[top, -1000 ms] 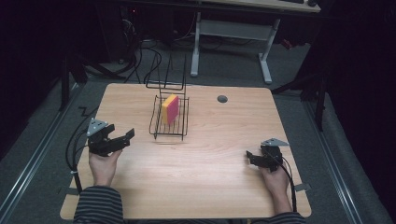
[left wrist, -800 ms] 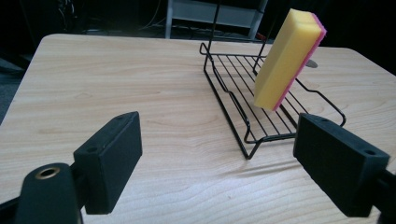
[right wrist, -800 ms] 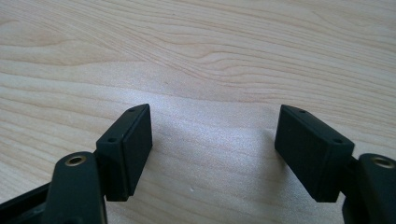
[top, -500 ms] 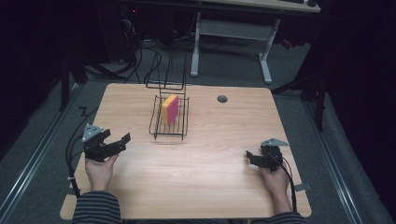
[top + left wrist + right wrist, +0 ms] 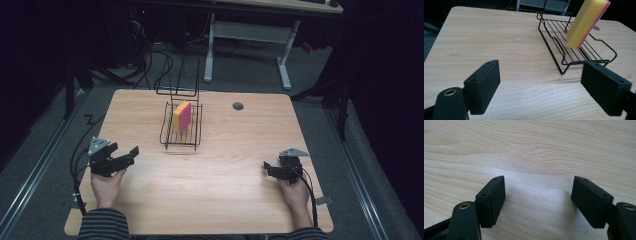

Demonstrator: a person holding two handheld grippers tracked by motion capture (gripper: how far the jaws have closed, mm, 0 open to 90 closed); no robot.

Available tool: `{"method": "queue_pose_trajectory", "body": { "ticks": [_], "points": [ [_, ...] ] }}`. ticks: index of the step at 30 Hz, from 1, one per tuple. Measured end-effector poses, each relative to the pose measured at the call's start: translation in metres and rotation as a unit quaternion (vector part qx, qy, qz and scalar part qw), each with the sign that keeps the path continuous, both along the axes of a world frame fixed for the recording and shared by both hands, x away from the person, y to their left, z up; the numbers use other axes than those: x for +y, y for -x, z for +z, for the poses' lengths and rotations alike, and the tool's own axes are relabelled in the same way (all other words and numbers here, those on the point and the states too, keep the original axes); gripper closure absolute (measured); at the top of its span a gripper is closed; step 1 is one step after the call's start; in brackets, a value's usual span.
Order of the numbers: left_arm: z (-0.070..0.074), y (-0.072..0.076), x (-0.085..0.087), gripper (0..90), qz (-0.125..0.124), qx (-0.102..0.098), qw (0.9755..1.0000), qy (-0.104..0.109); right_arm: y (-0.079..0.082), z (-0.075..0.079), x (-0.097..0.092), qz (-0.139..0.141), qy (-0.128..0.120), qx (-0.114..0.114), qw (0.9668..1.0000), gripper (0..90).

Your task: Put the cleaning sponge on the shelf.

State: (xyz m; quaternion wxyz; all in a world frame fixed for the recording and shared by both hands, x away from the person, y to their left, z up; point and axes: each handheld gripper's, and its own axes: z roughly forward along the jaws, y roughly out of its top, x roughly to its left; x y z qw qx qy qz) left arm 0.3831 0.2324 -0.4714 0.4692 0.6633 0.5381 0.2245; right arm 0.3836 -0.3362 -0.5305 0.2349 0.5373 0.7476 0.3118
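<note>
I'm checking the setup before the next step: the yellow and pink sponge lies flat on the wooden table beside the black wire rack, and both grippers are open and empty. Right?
Not quite. The yellow and pink sponge stands on edge inside the black wire rack, as the left gripper view shows. The left gripper and the right gripper are indeed open and empty.

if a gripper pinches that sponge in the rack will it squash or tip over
Probably both. The sponge looks like soft yellow foam with a thin pink layer, so it likely compresses and weighs little. It stands tilted on edge in the wire rack, so a nudge could topple it.
</note>
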Motion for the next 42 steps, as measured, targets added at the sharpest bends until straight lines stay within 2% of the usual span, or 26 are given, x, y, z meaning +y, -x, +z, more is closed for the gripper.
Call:
{"method": "queue_pose_trajectory", "body": {
  "ticks": [16,42],
  "points": [
    [-0.012,0.0,0.001,16.7,0.005,0.016,0.9998,-0.006,0.0,0.0,0.0,0.0,0.001,-0.001,1.0,27.9],
    [-0.032,-0.013,-0.001,16.9,0.004,0.051,0.9986,-0.011,0.0,0.0,0.0,0.001,0.001,-0.001,1.0,27.9]
  ]
}}
